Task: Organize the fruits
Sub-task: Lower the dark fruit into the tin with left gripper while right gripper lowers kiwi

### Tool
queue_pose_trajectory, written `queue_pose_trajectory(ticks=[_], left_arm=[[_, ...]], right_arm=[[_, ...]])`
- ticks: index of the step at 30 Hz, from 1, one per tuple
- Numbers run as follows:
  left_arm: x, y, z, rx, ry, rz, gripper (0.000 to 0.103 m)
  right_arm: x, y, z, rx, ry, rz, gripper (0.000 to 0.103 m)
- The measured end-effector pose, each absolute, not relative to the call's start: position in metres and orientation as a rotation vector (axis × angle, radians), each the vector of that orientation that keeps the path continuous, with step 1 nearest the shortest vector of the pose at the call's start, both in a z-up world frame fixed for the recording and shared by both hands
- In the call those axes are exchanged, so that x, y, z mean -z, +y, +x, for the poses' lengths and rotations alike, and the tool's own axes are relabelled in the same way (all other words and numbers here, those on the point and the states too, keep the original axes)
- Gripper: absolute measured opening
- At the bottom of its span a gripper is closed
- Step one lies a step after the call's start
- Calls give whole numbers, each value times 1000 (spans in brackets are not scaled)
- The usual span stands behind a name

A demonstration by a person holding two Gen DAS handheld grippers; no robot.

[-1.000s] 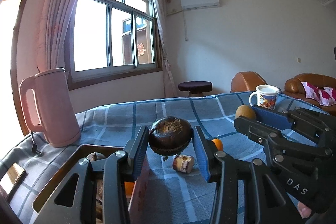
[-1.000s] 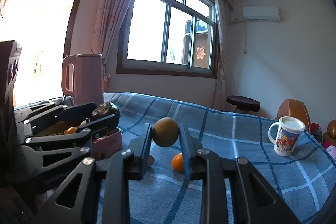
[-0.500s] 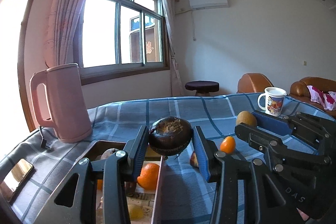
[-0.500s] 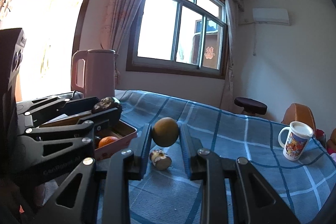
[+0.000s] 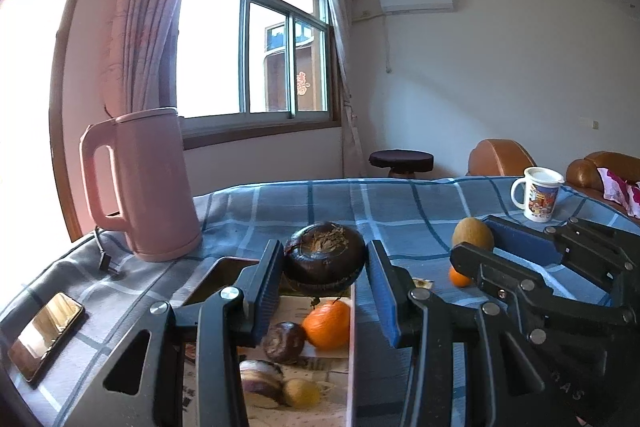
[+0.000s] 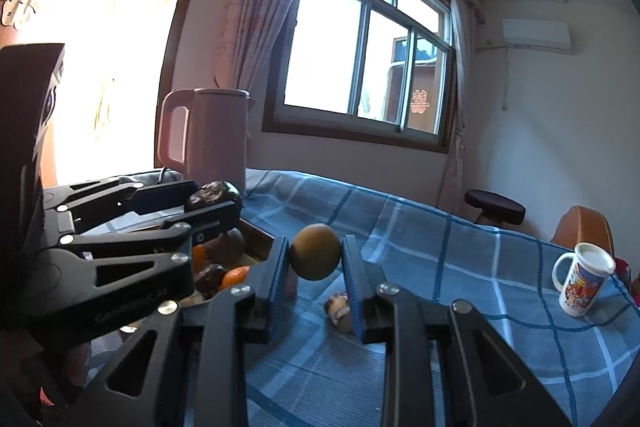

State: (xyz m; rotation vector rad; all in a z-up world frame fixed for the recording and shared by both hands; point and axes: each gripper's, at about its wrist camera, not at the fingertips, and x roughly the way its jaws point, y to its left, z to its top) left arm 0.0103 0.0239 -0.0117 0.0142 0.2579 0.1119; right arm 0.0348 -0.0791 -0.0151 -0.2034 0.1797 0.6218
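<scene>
Dark and round, the mangosteen [image 5: 324,258] sits pinched between the blue pads of the left tool [image 5: 325,281], in the lower middle of the left wrist view, above the far end of the open box [image 5: 351,339]. That box already holds an orange [image 5: 327,323], another dark fruit [image 5: 284,342] and a pale one lower down. If released from this height, the mangosteen could land on the orange or the box wall and roll out onto the blue checked tabletop [image 5: 360,203]; lowering first looks safer.

To the right, the right tool [image 6: 316,269] grips a round brownish fruit [image 6: 315,256] well short of the box. A small tangerine [image 5: 459,277] and a brownish piece [image 6: 339,307] remain loose on the cloth. Both tools stand close together, so swinging the right one leftward risks a knock.

Writing: faint letters "AS" on the right tool's body at the lower right of the left wrist view; a red paper character on the window; the mug's [image 5: 538,194] print is unreadable.
</scene>
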Motion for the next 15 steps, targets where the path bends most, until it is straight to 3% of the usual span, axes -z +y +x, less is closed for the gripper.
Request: queue_pose_trajectory(ticks=[15], left_arm=[[17, 64, 8, -192, 305, -20, 45]], right_arm=[[20, -41, 31, -696, 204, -248, 30]])
